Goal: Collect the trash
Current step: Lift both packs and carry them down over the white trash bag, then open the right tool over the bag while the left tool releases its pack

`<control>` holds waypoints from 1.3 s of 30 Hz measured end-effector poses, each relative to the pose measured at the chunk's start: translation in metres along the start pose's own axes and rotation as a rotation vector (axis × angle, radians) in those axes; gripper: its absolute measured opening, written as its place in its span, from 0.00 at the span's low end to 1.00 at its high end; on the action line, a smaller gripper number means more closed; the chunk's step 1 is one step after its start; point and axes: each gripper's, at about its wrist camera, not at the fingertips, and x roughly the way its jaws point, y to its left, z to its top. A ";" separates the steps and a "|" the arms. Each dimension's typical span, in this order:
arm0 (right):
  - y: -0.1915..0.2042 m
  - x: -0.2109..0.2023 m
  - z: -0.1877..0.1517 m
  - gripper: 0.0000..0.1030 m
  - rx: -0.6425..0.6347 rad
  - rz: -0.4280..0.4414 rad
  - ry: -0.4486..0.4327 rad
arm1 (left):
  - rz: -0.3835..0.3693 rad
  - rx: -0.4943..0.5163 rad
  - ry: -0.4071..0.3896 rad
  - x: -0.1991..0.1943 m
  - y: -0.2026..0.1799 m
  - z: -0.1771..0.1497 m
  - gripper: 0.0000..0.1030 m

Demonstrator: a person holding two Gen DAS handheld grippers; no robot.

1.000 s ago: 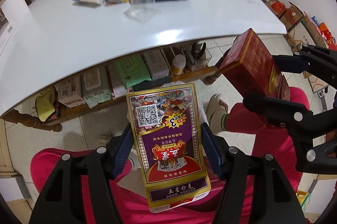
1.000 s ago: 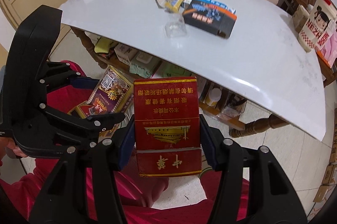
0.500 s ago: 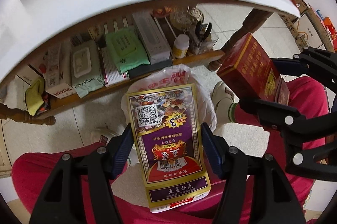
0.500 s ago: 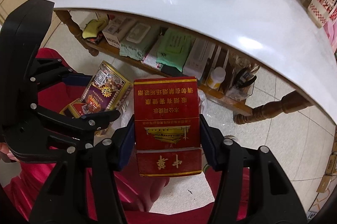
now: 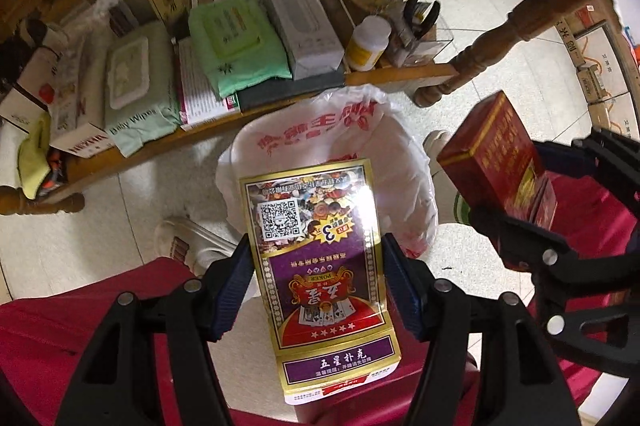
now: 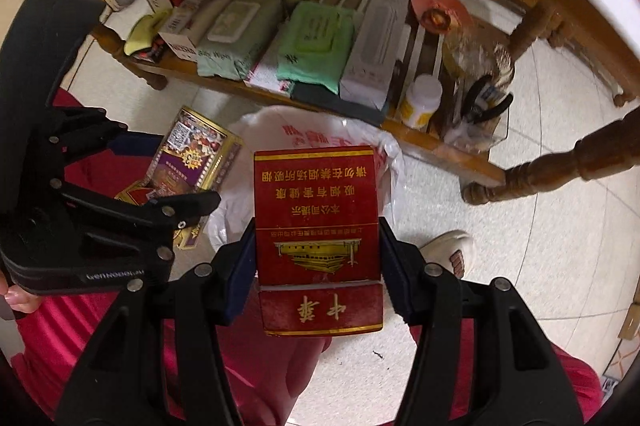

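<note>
**Two boxes poised above the bin bag**

The left hand-held gripper [image 5: 316, 262] is clamped on a purple-and-gold playing-card box [image 5: 320, 266]; the right hand-held gripper [image 6: 318, 258] is clamped on a red cigarette box [image 6: 316, 226]. Both point steeply down, and the white plastic bag [image 5: 360, 146] on the floor lies just ahead of and below their fingertips. To do the drop well, each box should be centred over the bag's mouth before letting go, the right one brought further in, since it looks offset toward the rim.
</note>
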 end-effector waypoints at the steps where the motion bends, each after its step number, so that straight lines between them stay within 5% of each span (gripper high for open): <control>1: -0.002 0.004 -0.001 0.54 0.006 0.002 0.007 | -0.003 -0.005 0.006 0.004 0.001 0.002 0.60; 19: -0.021 0.092 0.002 0.54 0.083 0.020 0.154 | -0.020 -0.078 0.153 0.081 0.018 0.017 0.60; 39: -0.020 0.127 0.001 0.54 0.090 0.048 0.229 | -0.015 -0.125 0.214 0.110 0.030 0.028 0.60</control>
